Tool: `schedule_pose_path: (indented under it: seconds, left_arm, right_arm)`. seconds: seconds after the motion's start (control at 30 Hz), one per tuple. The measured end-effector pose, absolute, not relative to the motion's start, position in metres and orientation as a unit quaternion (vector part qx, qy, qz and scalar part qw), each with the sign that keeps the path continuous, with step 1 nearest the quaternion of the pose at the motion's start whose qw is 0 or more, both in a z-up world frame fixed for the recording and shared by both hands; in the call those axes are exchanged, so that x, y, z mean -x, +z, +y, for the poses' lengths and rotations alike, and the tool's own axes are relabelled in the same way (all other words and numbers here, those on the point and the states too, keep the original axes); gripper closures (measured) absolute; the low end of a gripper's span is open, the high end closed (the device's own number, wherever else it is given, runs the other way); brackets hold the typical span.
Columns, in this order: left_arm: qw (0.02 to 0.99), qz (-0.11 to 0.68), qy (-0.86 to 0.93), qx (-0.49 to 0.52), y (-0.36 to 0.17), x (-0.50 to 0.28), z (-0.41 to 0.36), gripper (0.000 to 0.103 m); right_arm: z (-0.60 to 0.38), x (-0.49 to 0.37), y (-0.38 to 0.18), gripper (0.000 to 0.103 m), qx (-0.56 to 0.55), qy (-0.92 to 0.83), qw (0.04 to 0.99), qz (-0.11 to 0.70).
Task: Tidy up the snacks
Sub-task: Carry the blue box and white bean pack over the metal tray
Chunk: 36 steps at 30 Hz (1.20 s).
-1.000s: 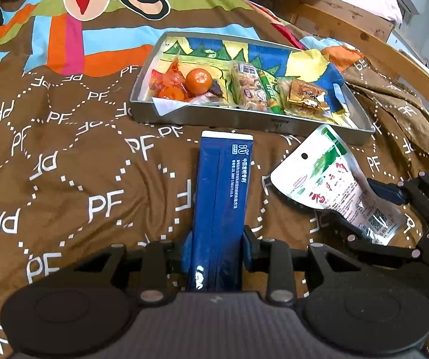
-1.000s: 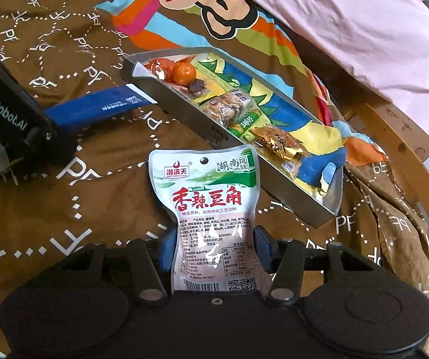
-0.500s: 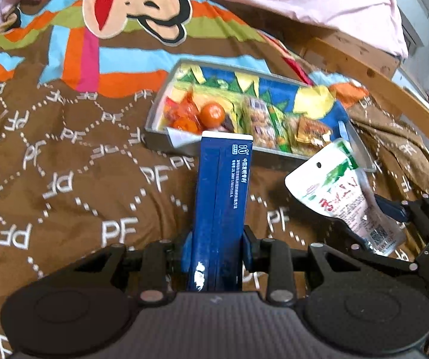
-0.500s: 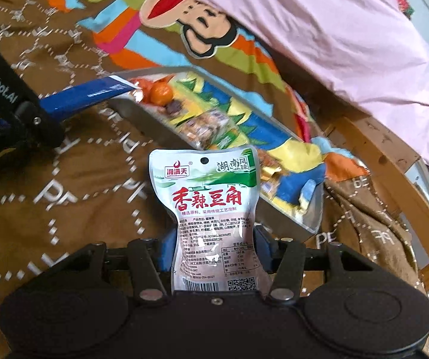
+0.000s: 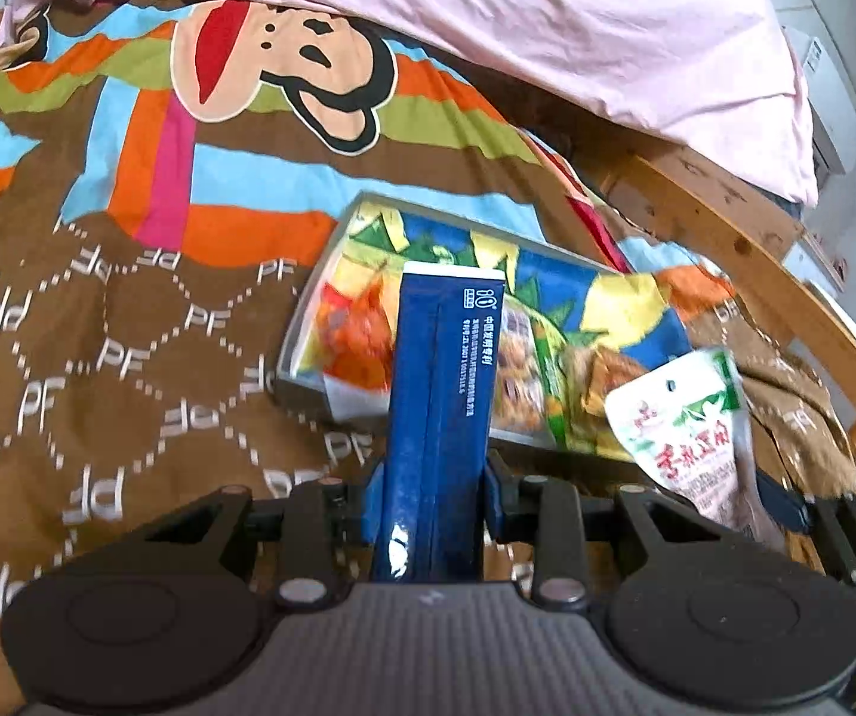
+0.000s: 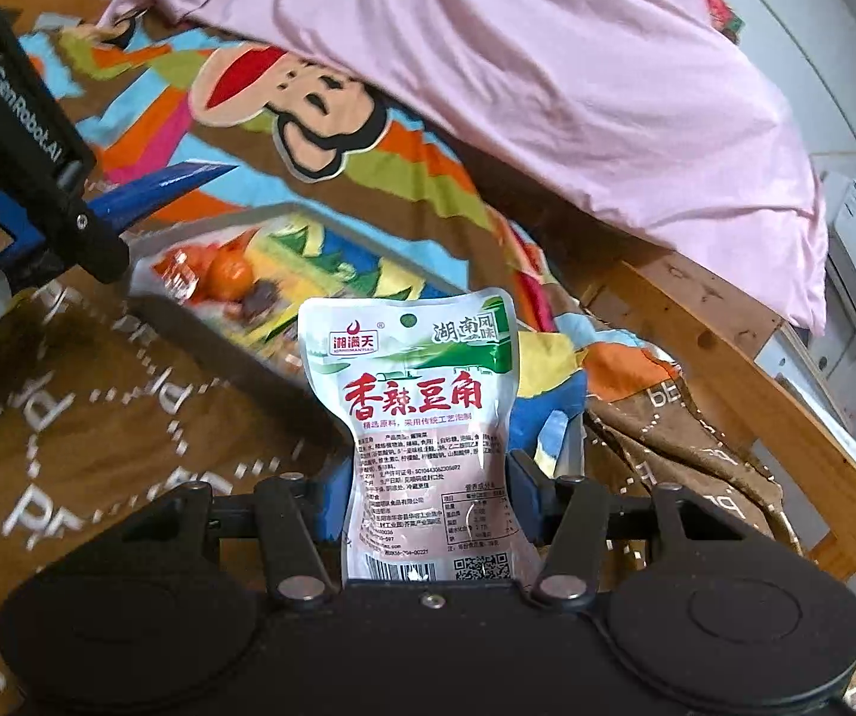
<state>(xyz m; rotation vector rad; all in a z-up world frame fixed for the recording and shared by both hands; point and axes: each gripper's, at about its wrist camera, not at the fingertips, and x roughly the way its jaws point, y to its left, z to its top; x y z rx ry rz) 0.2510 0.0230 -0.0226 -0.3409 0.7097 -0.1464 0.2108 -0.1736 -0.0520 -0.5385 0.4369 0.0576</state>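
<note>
Lengthwise, glossy blue packet, white-edged

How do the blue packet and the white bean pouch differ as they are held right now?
The blue packet is long, narrow and dark blue; the white bean pouch is wider, white and green with red characters. The packet sits in the left hand-held gripper, the pouch in the right hand-held gripper. The packet looks stiff and flat, the pouch soft and rounded. Both are clamped at their near ends, pointing toward the metal tray.

The white snack pouch reads "香辣豆角" in red, with "湘满天" and "湖南风味" above. The brown bedspread repeats "PF"; the left gripper body reads "GenRobot.AI". The blue packet bears "10".
</note>
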Motion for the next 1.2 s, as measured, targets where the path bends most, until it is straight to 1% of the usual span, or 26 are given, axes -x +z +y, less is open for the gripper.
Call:
schedule_pose_path:
  seconds: [0.23,0.5,0.67,0.83,0.93,1.2]
  left_arm:
    - [0.929,0.312,-0.095,0.178,-0.013,-0.301,0.038,0.068]
    - [0.943,0.262,-0.125,0.163,-0.03,-0.35,0.027,0.068]
    - [0.935,0.277,-0.136,0.177,-0.05,-0.366,0.025,0.068]
    - [0.933,0.275,-0.137,0.185,-0.063,-0.376,0.028,0.068]
    - [0.934,0.274,-0.133,0.188,-0.067,-0.382,0.03,0.068]
    - [0.938,0.26,-0.131,0.189,-0.069,-0.396,0.031,0.068]
  right_arm:
    - [-0.167,-0.242,-0.045,0.048,0.225,-0.005,0.956,0.186]
    - [-0.152,-0.295,-0.039,0.048,0.213,-0.01,0.962,0.171]
    - [-0.147,-0.324,-0.042,0.048,0.21,-0.012,0.961,0.179]
    - [-0.152,-0.345,-0.053,0.048,0.196,-0.022,0.96,0.198]
    - [-0.154,-0.354,-0.06,0.047,0.187,-0.024,0.959,0.212]
    - [-0.145,-0.366,-0.071,0.046,0.195,-0.022,0.957,0.214]
